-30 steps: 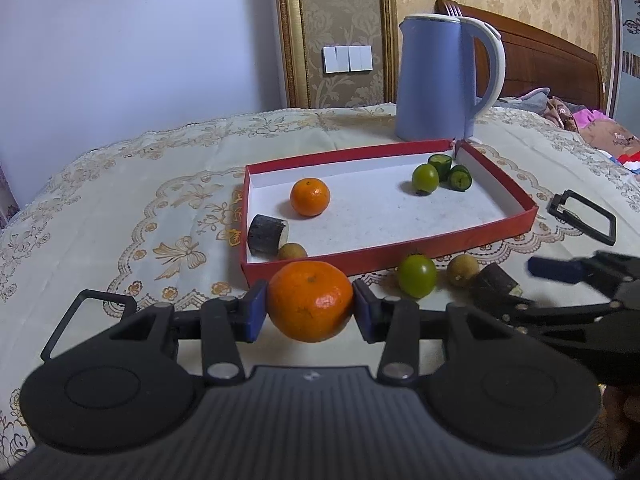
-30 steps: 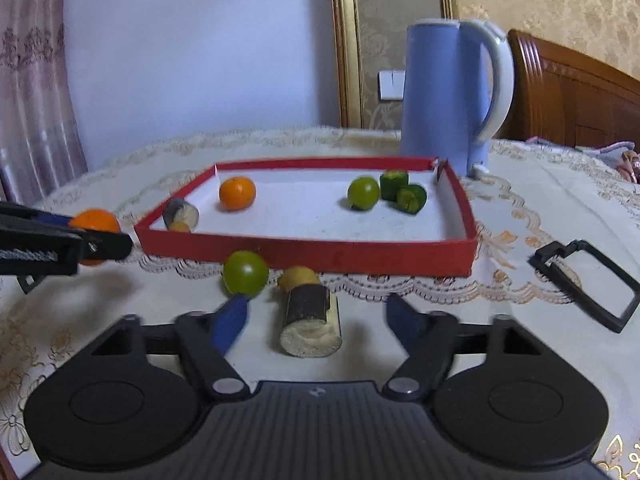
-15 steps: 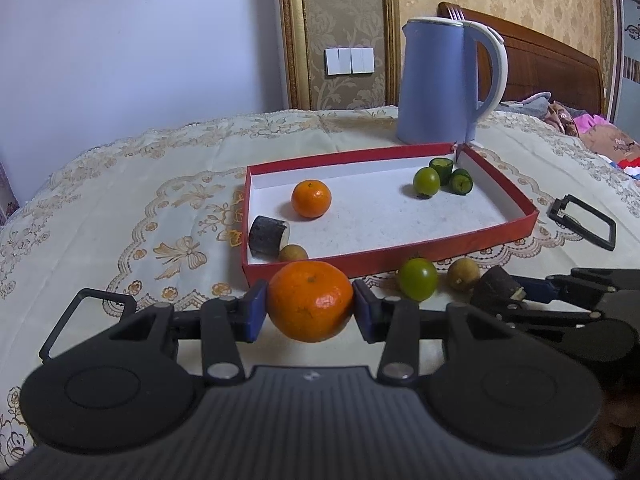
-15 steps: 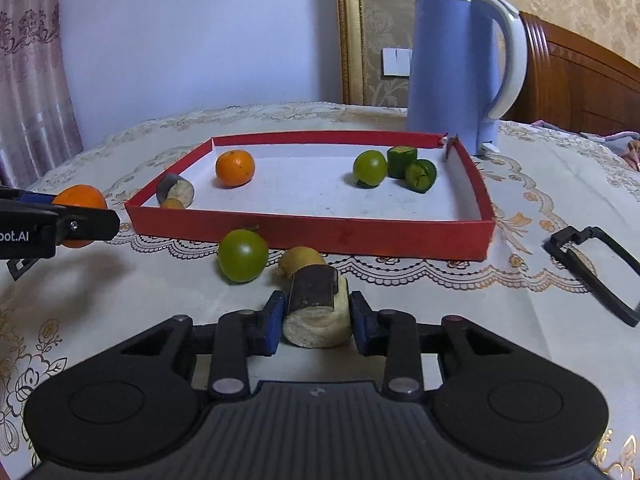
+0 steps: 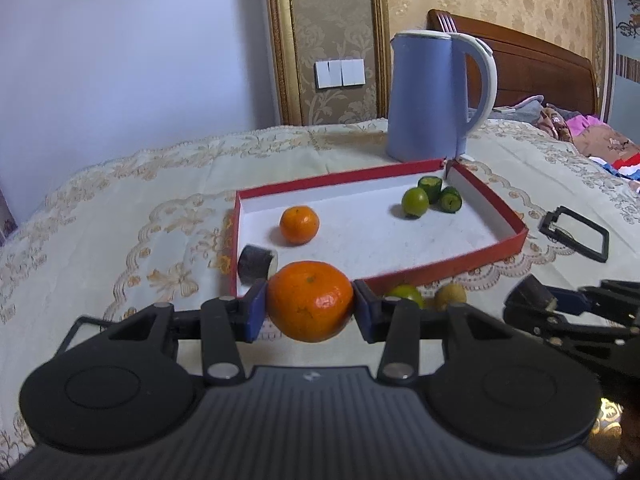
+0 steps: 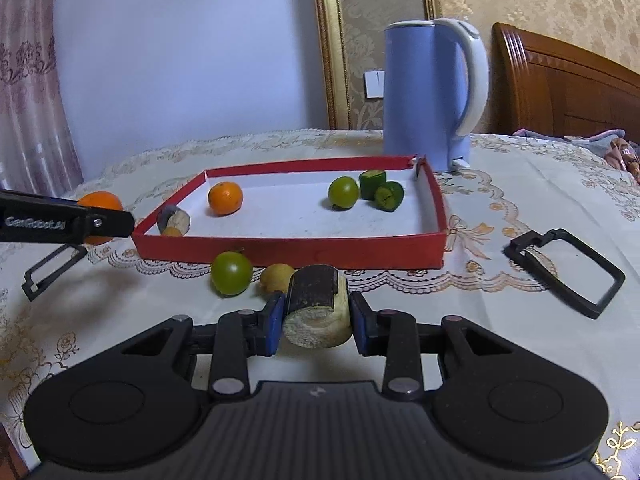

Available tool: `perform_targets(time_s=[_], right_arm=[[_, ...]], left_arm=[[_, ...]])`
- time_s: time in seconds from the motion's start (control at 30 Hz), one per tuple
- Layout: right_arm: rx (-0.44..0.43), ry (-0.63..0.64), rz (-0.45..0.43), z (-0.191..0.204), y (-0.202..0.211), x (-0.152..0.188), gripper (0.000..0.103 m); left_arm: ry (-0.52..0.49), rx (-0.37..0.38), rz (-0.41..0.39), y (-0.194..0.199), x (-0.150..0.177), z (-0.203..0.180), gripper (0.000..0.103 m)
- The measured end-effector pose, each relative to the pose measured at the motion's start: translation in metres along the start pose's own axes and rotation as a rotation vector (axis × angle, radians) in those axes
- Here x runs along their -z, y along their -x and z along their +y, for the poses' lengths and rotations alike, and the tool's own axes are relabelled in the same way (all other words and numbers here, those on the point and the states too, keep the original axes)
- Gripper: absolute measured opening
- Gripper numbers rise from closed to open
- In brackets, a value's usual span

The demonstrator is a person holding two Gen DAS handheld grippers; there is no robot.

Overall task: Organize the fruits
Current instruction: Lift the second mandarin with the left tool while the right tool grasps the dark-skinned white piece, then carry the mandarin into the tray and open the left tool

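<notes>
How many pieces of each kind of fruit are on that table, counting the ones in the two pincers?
Oranges: 2, one in the left gripper, one in the red tray.
Round green fruits: 2.
Cut green pieces: 2.
Dark-skinned cane chunks: 2, one in the right gripper, one in the tray.
Small yellowish fruits: 2.
Total: 10.

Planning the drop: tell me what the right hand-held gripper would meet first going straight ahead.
Probably the red tray's near wall, straight ahead of the right hand-held gripper, shut on the sugarcane piece. The yellow fruit sits slightly left; depth is uncertain.
</notes>
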State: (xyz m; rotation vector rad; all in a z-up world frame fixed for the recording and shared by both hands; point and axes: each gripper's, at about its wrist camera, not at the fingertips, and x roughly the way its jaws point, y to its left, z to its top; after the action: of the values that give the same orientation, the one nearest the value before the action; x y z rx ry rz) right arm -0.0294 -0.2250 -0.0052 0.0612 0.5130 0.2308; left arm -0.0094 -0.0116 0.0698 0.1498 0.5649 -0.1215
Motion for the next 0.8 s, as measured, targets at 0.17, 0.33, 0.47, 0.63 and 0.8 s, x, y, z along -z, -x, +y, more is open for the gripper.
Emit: perform_targets(time_s=[0.17,0.33,0.47,0.63,0.8], right_arm=[[0.018,-0.013,-0.017,-0.008,0.008,-0.001,0.034],[0.023,-0.031,-0.028,-0.014,0.016,-0.001,0.034],[0.029,-0.035,-0.038,-0.016,0.021,-0.001,0.034],[0.026,-0.037,-0.051,-0.017,0.026,-0.003,0.034],[0.026,-0.037,-0.055,-0.018,0.029,-0.003,0.034]], left_arm=[[0.004,-0.024,-0.013,-0.015,-0.017,-0.008,0.041],[0.006,-0.041,-0.017,-0.037,-0.036,-0.017,0.042],[0.013,-0.061,-0.016,-0.053,-0.049,-0.021,0.042],[0.008,-0.090,-0.018,-0.072,-0.062,-0.024,0.042],[0.015,-0.120,0.002,-0.093,-0.072,-0.023,0.042]])
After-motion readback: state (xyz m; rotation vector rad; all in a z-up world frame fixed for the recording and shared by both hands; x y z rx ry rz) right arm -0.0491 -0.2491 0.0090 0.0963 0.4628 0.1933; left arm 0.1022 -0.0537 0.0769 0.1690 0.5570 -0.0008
